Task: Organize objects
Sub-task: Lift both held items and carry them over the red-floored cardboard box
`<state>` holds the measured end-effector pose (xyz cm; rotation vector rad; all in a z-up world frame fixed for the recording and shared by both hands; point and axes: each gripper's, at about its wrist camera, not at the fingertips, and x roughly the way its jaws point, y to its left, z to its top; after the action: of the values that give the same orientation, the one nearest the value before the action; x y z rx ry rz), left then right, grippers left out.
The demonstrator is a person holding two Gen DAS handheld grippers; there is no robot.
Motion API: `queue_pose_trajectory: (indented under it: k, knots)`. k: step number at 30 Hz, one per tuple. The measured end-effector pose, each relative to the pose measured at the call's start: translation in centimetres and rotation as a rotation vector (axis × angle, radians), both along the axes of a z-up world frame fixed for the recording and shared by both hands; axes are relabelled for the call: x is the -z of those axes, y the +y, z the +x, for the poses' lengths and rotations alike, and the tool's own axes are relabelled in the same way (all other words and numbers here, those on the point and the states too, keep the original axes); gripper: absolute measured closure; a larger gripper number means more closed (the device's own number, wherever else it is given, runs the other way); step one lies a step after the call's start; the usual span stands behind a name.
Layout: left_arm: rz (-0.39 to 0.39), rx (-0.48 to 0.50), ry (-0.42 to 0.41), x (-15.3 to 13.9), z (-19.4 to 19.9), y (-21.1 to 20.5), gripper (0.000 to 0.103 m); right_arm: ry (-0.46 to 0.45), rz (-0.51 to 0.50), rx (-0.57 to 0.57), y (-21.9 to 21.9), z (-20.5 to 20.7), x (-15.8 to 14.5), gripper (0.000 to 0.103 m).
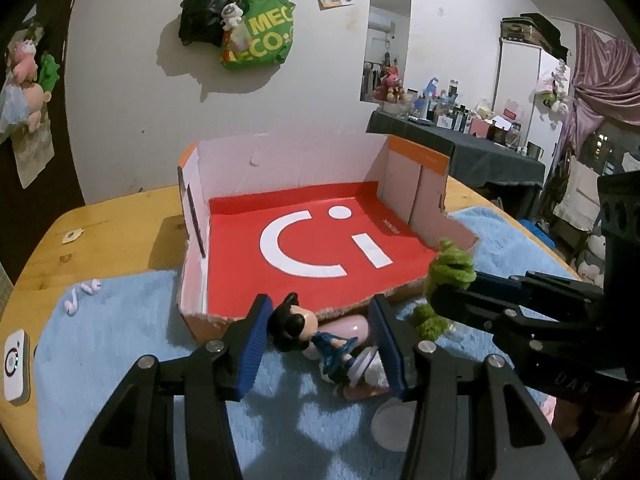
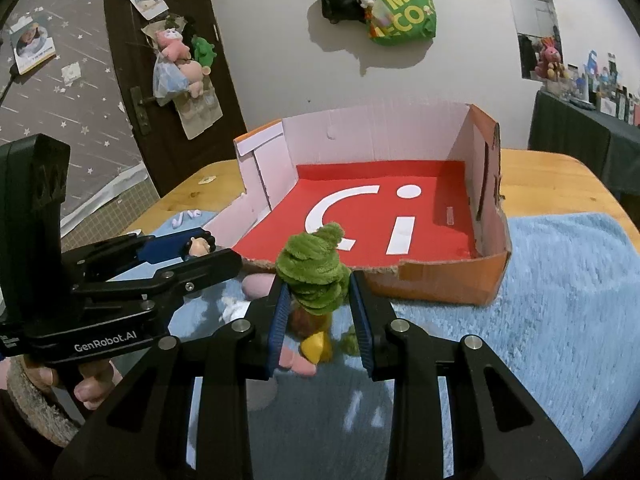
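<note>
Before box point(image 1: 320, 236), left tongs point(image 1: 316, 340) grip figurine point(image 1: 312, 340), right tongs point(image 2: 320, 304) clamp green plush point(image 2: 316, 268). Carry both clear over torn front edge, release low inside.

The left gripper point(image 1: 318, 340) points forward and downward, its blue-padded jaws partly apart and closed around a small figure point(image 1: 316, 340), the pads pressing its sides. The right gripper point(image 2: 320, 320) points the same way just beside it, its jaws narrower and clamped on a green plush toy point(image 2: 316, 272) whose top rises above the fingertips. The two grippers sit side by side, near each other but not touching. A hand point(image 2: 90, 380) grips the left gripper's handle from below, fingers curled around it, a sleeve cuff at the wrist.
</note>
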<state>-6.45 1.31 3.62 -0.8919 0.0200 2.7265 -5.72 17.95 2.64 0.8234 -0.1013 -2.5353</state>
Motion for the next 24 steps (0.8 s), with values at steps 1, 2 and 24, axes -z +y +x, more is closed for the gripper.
queue_pose_trajectory:
  k: [1,2,24]
  knots:
    - [0.000,0.001,0.002,-0.2,-0.2,0.0,0.051,0.000,-0.002,0.000,0.0,-0.2,-0.1,0.074]
    - [-0.001,0.002,0.004,-0.3,-0.3,0.1,0.051,0.001,-0.001,0.000,0.1,-0.3,-0.2,0.074]
    - [-0.009,0.021,0.008,-2.1,-4.8,1.0,0.050,-0.041,-0.009,0.027,0.6,-4.1,-0.6,0.074]
